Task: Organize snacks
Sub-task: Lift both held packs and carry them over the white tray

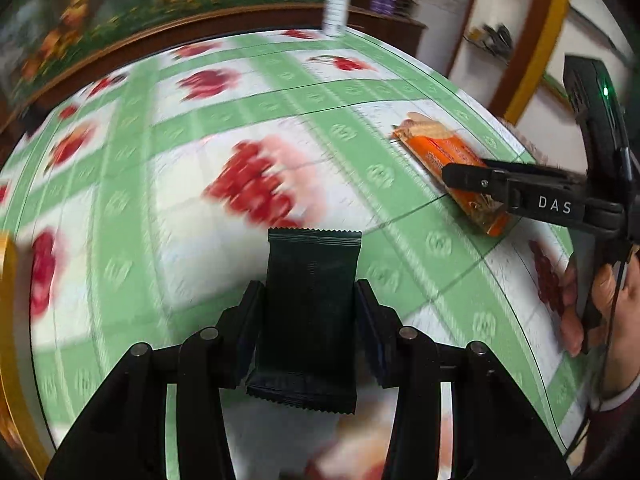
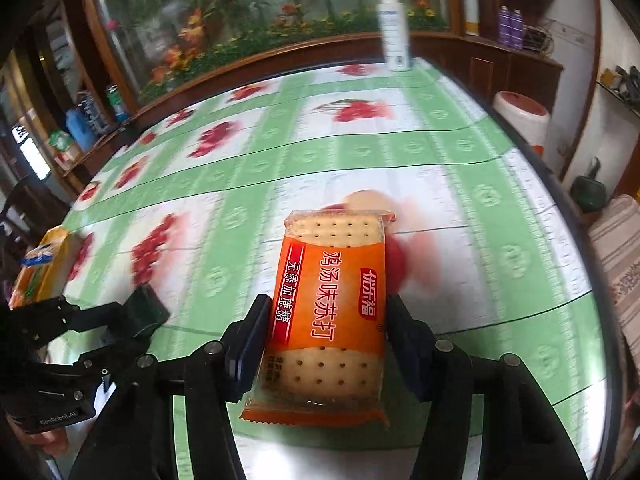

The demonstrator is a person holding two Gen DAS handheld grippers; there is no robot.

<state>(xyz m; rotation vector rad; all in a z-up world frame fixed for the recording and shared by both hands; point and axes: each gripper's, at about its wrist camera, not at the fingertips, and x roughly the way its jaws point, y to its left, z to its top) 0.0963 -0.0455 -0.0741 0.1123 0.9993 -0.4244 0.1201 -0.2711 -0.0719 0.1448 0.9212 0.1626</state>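
Observation:
My left gripper (image 1: 308,300) is shut on a dark green snack packet (image 1: 310,312) and holds it above the green and white flowered tablecloth (image 1: 160,184). My right gripper (image 2: 326,320) is shut on an orange soda cracker packet (image 2: 330,308) over the same table. In the left wrist view the right gripper (image 1: 480,188) shows at the right with the orange packet (image 1: 440,152) between its fingers. In the right wrist view the left gripper (image 2: 132,324) shows at the lower left with the dark packet (image 2: 146,310).
A white bottle (image 2: 394,28) stands at the table's far edge; it also shows in the left wrist view (image 1: 336,0). A yellow snack bag (image 2: 40,264) lies at the left edge. A wooden cabinet with flower-painted glass (image 2: 240,20) is behind. A white bucket (image 2: 520,116) stands off to the right.

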